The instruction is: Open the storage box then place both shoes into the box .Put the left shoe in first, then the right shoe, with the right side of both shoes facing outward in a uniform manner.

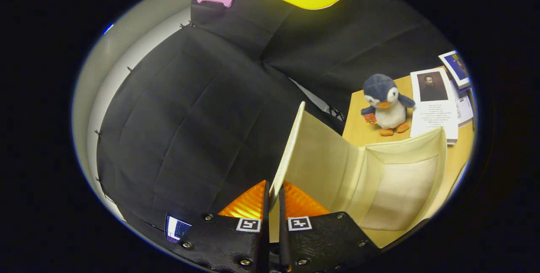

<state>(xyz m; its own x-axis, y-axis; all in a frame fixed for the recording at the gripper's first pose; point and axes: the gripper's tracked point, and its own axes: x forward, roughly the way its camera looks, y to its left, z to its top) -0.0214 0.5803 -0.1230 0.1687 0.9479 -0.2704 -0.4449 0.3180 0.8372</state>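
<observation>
Cream fabric fills the play here: the box (379,180) sits on the wooden tabletop (356,131) with its lid (295,138) swung up on edge, and the fingers (273,205) are pinched tight on the lid's near edge, one on each side of it. The gap between them is narrow, just the thin panel between them. The lid runs away from the fingers, tilted up and leaning slightly off vertical, its pale rim catching the light. To its right the box is open, and we look straight into it: soft beige walls, a lighter panel at the back, a folded corner where the lid's side meets the body. Nothing can be made out inside the part that shows.

Beyond the box, on the tabletop, a plush penguin (386,104) stands upright, well apart from the fingers. Just beside the penguin lies a printed sheet (434,104) with a portrait on it, and more papers (457,68) past that. Black cloth (190,117) hangs behind and left of the lid. A small lit screen (176,227) peeks out low beside the left finger.
</observation>
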